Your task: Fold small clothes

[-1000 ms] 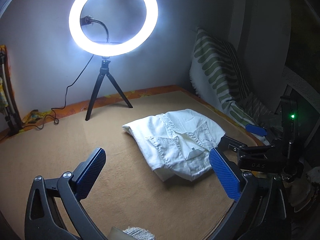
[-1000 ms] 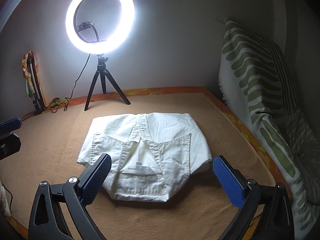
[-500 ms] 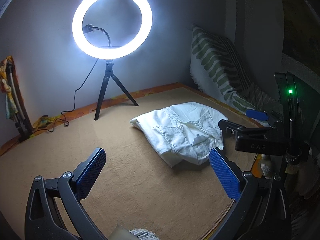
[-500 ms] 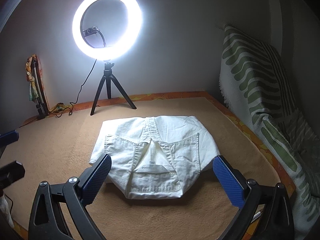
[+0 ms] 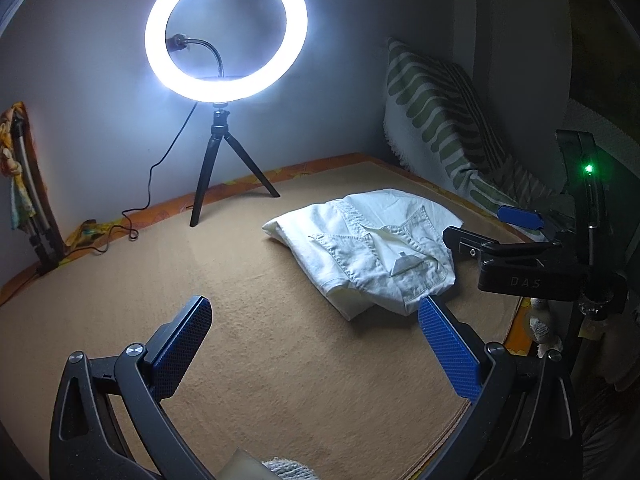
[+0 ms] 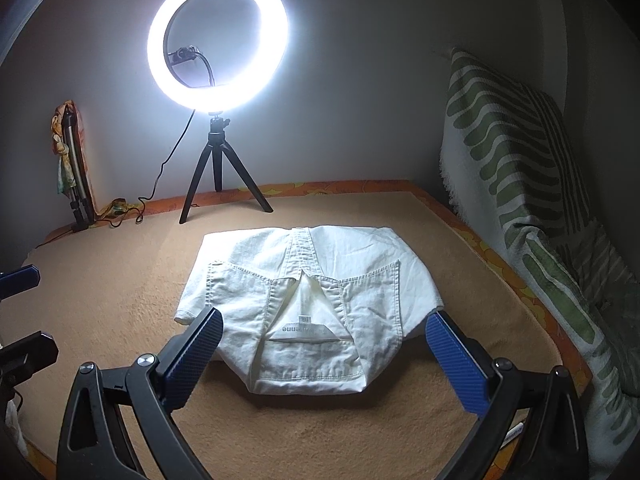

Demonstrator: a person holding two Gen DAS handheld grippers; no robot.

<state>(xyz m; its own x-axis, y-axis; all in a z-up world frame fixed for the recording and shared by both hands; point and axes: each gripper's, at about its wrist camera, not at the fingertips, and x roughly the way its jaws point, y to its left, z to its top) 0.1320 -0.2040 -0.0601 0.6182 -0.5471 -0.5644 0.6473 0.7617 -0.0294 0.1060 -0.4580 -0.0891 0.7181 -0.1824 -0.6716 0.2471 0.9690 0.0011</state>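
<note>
We see white garment (image 6: 308,304) folded, lying flat on tan blanket (image 6: 120,280), at 12 o'clock of right tool (image 6: 322,344). Right tool spread wide, holding nothing, just over near edge of garment. Left tool (image 5: 314,340) also spread, empty, garment at its 1 o'clock. Ring light (image 6: 218,40) glows behind.

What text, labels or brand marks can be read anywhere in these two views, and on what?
"DAS": on the black body of the right gripper, seen from the left wrist.
Label inside the white garment: upside down, partly creased, ends in "enne"; the rest is unreadable.
Small tag above it: too small to read.
</note>
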